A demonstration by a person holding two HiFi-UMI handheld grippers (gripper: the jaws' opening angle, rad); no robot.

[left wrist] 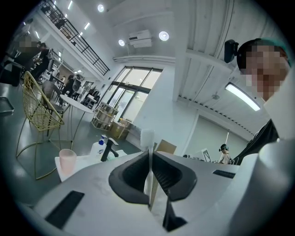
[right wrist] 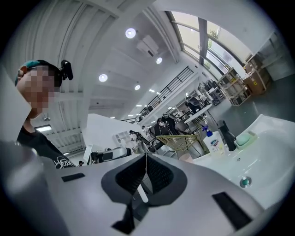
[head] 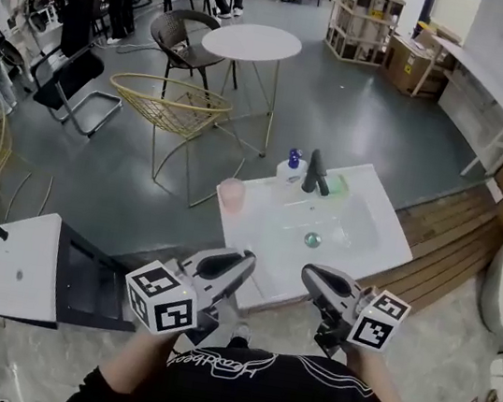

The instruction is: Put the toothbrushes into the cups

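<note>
A pink cup (head: 232, 193) stands on the back left corner of the white sink top (head: 371, 226). It also shows in the left gripper view as the pink cup (left wrist: 67, 160) and in the right gripper view as the cup (right wrist: 185, 157). My left gripper (head: 247, 259) hovers off the sink's near edge, shut on a white toothbrush (left wrist: 147, 138) whose bristle head sticks up past the left gripper's tips (left wrist: 151, 154). My right gripper (head: 308, 273) is beside it, the right gripper's tips (right wrist: 146, 156) shut on a thin white toothbrush handle (right wrist: 142, 194).
A soap bottle (head: 292, 166), a black tap (head: 316, 172) and a green soap (head: 340, 187) line the sink's back edge; the drain (head: 312, 240) is mid-basin. A gold wire chair (head: 172, 105) and round table (head: 252, 42) stand beyond. Another white unit (head: 15, 262) is at left.
</note>
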